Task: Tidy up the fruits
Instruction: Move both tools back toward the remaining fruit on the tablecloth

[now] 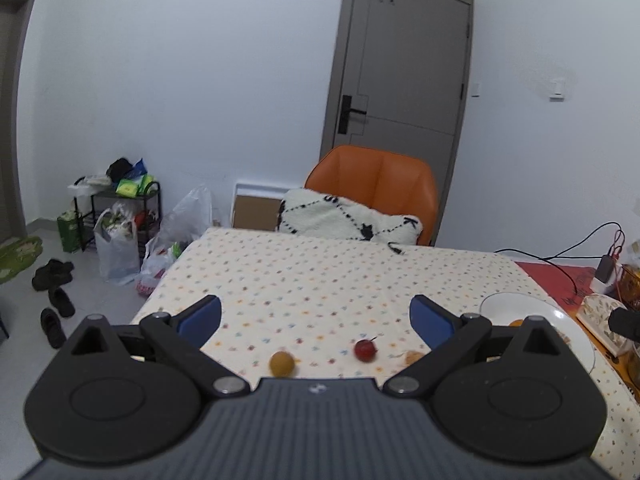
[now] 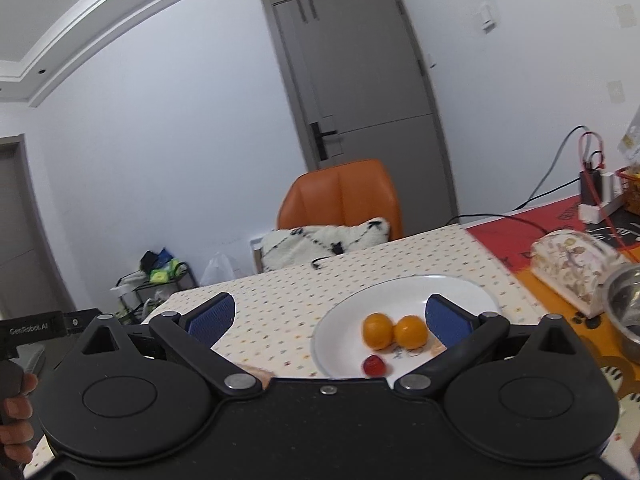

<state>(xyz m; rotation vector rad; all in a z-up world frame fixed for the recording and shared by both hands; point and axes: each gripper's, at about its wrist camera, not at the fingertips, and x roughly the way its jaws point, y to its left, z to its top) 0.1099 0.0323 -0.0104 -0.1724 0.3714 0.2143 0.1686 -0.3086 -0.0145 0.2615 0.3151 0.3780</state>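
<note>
Left gripper (image 1: 315, 317): jaws spread wide, blue pads (image 1: 202, 320) well apart, nothing between them, held above the dotted tablecloth (image 1: 320, 272). Just ahead of its body on the cloth, a yellow-brown round fruit (image 1: 282, 364) and, to its right, a red cherry-like fruit (image 1: 365, 350) with a thin stem, the two apart from each other. Further right, a small pale brown scrap (image 1: 414, 357) partly hidden by the finger linkage. Beyond that, the rim of a white plate (image 1: 516, 304) with a sliver of orange showing.

Right gripper (image 2: 330, 316): also spread wide and empty, hovering over the near edge of the white plate (image 2: 348, 320). On the plate, two oranges (image 2: 394, 331) side by side and touching, with a small red fruit (image 2: 374, 365) just in front of them near the rim. At the left edge of this view, a hand (image 2: 16, 420) around the dark handle of the other gripper.

Past the table's far edge, an orange chair (image 1: 376, 188) with a white black-patterned cushion (image 1: 348, 220), then a grey door (image 1: 404, 72). To the right, a red mat (image 2: 520, 236), a patterned pouch (image 2: 572, 272) and a metal bowl (image 2: 624, 304).
</note>
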